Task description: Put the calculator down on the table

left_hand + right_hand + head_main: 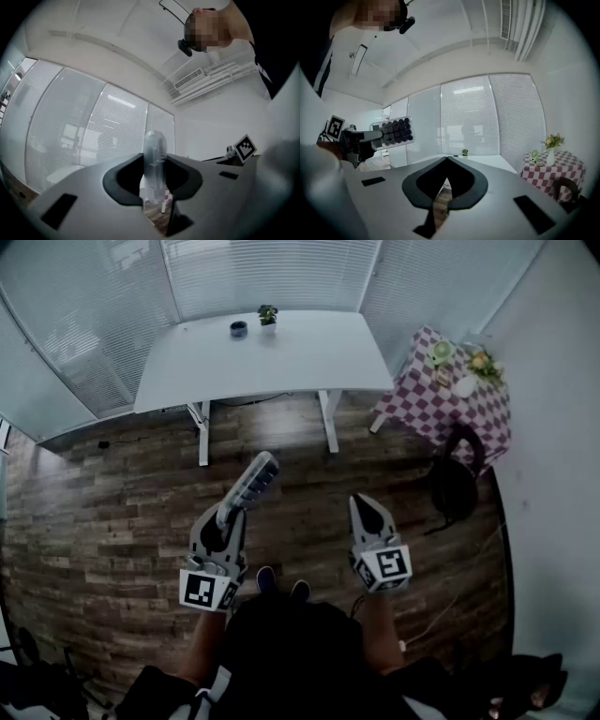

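The calculator (253, 485), light grey with rows of dark keys, sticks out forward and upward from my left gripper (228, 517), which is shut on its lower end. In the left gripper view the calculator (154, 161) shows edge-on, with the jaws pressed on both faces. In the right gripper view its keys face the camera at the left (393, 131). My right gripper (365, 506) is held beside it at the right, shut with nothing in it; its tips (446, 161) meet. The white table (281, 362) stands ahead across the wooden floor, well beyond both grippers.
A small potted plant (268, 314) and a dark bowl (238, 329) stand at the white table's far edge. At the right is a checkered-cloth table (427, 409) with a vase of flowers (552, 145) and small items. A black chair (455, 481) stands near it. Blinds cover the windows behind.
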### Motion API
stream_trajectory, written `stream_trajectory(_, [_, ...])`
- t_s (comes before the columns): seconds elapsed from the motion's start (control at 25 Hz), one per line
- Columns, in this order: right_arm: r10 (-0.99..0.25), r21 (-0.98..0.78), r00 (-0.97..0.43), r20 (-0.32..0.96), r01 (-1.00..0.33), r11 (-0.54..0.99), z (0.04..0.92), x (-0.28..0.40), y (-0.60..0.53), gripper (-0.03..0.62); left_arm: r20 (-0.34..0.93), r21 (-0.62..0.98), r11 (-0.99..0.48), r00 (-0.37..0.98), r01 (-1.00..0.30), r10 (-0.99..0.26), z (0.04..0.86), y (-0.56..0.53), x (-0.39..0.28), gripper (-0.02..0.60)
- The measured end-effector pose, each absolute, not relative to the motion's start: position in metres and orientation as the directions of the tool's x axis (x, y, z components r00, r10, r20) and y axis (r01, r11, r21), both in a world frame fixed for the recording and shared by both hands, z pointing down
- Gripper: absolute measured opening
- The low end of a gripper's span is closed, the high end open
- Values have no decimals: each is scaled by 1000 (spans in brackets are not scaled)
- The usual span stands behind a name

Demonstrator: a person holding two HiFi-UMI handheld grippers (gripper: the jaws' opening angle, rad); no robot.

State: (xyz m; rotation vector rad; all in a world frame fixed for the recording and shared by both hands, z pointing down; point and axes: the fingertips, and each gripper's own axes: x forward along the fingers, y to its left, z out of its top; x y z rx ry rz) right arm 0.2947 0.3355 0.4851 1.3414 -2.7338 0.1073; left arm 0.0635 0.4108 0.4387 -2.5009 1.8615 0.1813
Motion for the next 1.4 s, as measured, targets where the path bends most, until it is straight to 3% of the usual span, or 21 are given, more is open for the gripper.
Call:
stream_trajectory(1.04, [-766,-29,-636,90,-771,637,480,264,324,6,-68,79,-237,232,-968,-970,448,389,22,101])
stream_trajectory(1.4, [-763,-46,-639,102,-769,638,485,225,320,6,-62,52,-296,293,-954,-954,448,378,-11,101])
